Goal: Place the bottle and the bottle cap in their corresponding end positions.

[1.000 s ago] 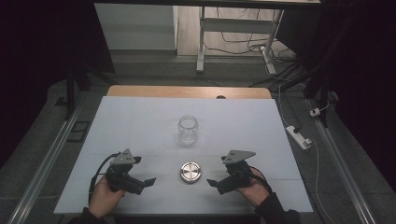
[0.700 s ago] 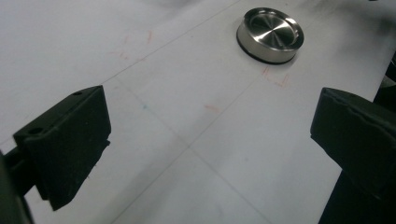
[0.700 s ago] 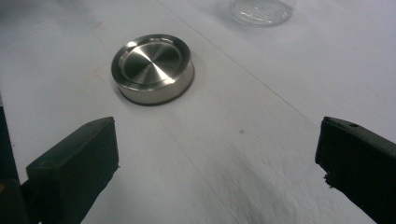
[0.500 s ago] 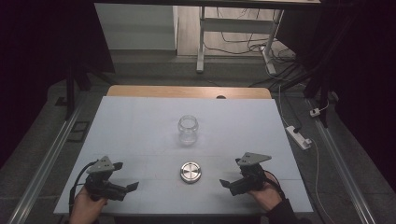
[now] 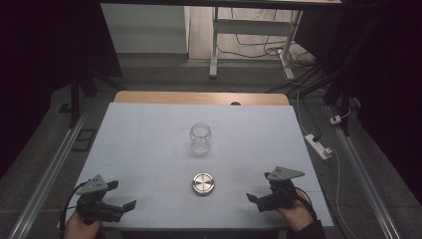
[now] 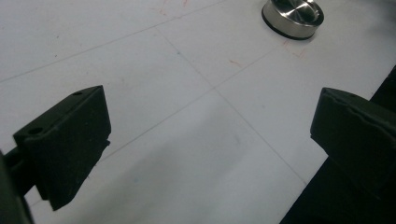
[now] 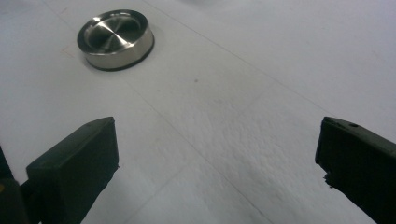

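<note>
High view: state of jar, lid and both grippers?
Glass jar: upright, open, no lid, looks empty.
Metal lid: off the jar, lying flat on the table, in front of the jar, untouched.
Left gripper: jaws wide open, holding nothing.
Right gripper: jaws wide open, holding nothing.

Glass jar (image 5: 200,138) mid-table, metal lid (image 5: 203,183) nearer, open hand-held grippers at both near corners

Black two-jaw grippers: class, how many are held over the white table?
2. The left black two-jaw gripper is at the near left corner; the right black two-jaw gripper is at the near right, both open.
</note>
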A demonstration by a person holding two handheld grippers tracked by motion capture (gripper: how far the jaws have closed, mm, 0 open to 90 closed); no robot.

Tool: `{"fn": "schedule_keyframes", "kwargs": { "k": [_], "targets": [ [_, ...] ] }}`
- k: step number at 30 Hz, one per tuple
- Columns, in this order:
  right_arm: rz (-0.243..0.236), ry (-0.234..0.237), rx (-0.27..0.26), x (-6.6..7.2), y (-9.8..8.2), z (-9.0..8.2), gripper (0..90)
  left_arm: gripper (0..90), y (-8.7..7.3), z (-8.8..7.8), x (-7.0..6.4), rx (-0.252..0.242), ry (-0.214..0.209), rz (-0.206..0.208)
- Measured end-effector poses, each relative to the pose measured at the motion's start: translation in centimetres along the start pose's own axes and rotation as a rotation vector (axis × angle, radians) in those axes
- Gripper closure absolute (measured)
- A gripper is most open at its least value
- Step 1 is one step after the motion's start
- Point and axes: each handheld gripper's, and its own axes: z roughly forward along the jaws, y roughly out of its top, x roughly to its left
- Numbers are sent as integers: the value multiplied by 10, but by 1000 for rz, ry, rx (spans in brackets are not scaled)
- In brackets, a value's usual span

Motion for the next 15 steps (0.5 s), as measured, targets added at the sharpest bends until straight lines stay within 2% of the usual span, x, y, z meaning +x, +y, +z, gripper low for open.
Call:
{"fn": "schedule_keyframes", "kwargs": {
  "k": [7,15],
  "targets": [
    [30,-42,-1,-5,-11,-11,0,0,-8,-6,1,5,30,-12],
    [93,-69,-6,-13,-24,-26,0,0,-16,-10,1,18,55,-22]
  ]
}}
